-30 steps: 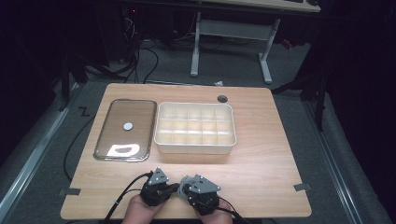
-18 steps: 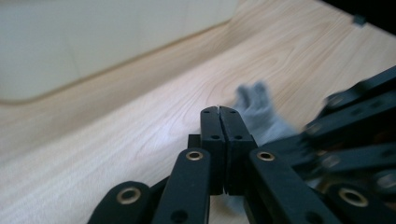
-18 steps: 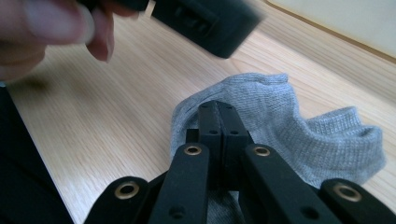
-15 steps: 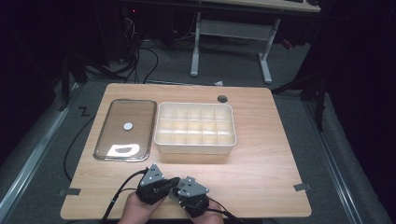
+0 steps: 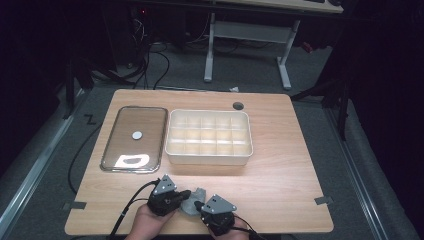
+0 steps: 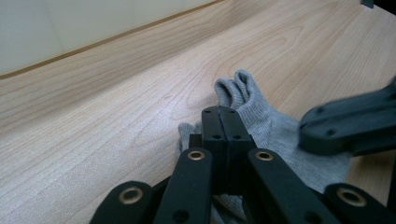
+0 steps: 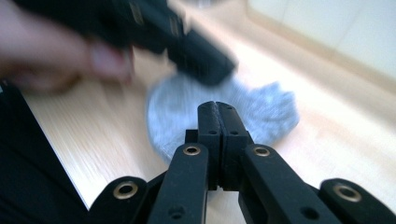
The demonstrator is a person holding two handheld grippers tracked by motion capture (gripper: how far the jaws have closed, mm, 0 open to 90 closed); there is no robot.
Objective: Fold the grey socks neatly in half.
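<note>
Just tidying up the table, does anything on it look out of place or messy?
A grey knit glove lies crumpled near the table's front edge, between both grippers. The divided bin and glass lid sit straight, side by side.

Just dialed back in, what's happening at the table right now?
A person is working both grippers at the near edge of the table, on a small grey knit cloth. The left gripper and right gripper both have their jaws pressed together over it. The compartment box and glass lid sit untouched farther back.
</note>
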